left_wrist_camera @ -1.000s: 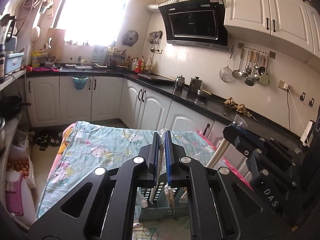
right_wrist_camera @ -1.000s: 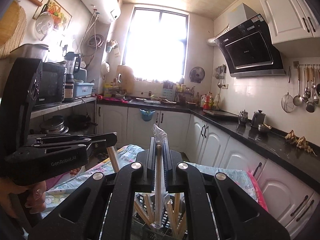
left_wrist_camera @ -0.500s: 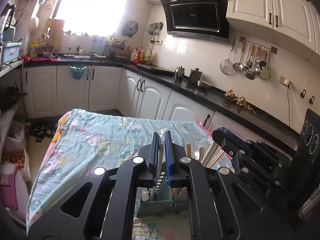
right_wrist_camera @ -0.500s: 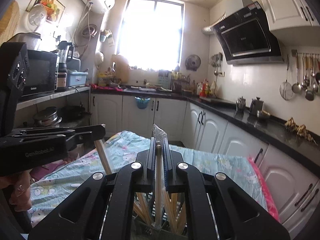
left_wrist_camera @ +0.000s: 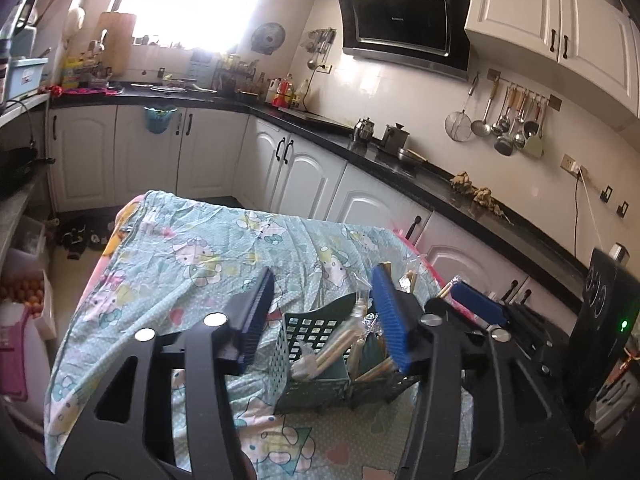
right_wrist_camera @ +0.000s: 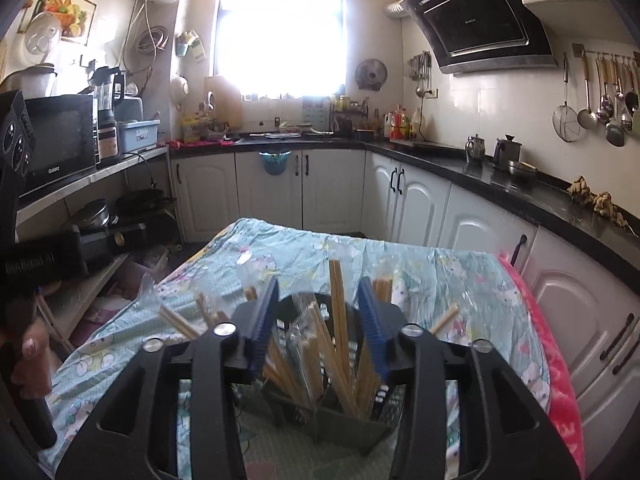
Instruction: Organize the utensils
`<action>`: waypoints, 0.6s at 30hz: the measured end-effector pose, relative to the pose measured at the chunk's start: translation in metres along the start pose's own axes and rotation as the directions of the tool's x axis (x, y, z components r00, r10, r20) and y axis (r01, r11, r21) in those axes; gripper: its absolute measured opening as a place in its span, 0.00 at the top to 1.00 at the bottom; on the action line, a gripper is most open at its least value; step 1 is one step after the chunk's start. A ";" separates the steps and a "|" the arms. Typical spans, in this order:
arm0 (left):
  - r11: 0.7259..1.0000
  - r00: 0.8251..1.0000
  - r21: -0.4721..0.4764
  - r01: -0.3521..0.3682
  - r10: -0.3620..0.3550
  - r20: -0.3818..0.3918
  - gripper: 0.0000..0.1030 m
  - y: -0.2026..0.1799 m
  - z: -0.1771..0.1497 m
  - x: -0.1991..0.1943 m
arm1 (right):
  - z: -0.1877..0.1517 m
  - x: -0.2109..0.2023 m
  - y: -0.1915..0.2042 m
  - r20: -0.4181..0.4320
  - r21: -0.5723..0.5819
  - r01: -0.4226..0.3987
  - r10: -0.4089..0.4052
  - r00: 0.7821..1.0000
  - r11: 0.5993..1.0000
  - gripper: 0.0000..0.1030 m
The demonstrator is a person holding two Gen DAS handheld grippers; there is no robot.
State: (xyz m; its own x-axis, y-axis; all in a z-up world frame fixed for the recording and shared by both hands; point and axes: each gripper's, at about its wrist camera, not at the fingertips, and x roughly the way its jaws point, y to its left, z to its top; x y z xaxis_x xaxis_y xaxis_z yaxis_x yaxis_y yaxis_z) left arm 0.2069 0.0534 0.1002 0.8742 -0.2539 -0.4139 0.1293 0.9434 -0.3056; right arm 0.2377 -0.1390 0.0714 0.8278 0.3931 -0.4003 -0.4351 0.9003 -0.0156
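A dark green perforated utensil caddy (left_wrist_camera: 310, 364) stands on the table with the cartoon-print cloth (left_wrist_camera: 192, 256). It holds several wooden chopsticks (right_wrist_camera: 340, 320), some in clear plastic wrappers (left_wrist_camera: 320, 356). My left gripper (left_wrist_camera: 324, 320) is open just above the caddy, with nothing between its blue pads. My right gripper (right_wrist_camera: 318, 320) is open above the caddy (right_wrist_camera: 344, 412), its pads either side of the upright chopsticks. The right gripper also shows in the left wrist view (left_wrist_camera: 480, 308), right of the caddy.
Loose chopsticks (right_wrist_camera: 180, 322) lie on the cloth left of the caddy. White cabinets and a black counter (left_wrist_camera: 400, 168) run behind and to the right of the table. A shelf with a microwave (right_wrist_camera: 60, 136) stands on the left. A pink cloth edge (right_wrist_camera: 556, 368) hangs at the table's right side.
Both grippers have come down toward the caddy and opened. The wrapped chopsticks each held are released and now stand in the caddy.
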 end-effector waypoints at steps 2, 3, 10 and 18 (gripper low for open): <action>1.000 1.000 -0.006 0.004 -0.004 0.007 0.41 0.001 0.001 -0.007 | -0.003 -0.008 -0.002 -0.004 0.009 -0.002 0.002 1.000 1.000 0.50; 1.000 1.000 -0.011 0.001 -0.001 0.013 0.39 0.002 0.001 -0.013 | -0.004 -0.011 -0.002 -0.006 0.013 -0.002 0.003 1.000 1.000 0.48; 1.000 1.000 -0.026 0.000 0.000 0.017 0.16 0.002 -0.006 -0.041 | -0.015 -0.044 -0.006 -0.013 0.060 -0.006 0.007 1.000 0.998 0.29; 1.000 1.000 -0.008 -0.009 0.009 0.006 0.11 -0.003 -0.024 -0.067 | -0.029 -0.078 -0.006 -0.017 0.064 0.009 -0.008 1.000 0.998 0.20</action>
State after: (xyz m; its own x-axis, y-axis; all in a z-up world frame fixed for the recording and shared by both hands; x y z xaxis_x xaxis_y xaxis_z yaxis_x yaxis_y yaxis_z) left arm 0.1370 0.0623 0.1086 0.8780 -0.2445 -0.4114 0.1179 0.9437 -0.3092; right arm 0.1650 -0.1802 0.0759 0.8252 0.3827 -0.4153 -0.4041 0.9139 0.0393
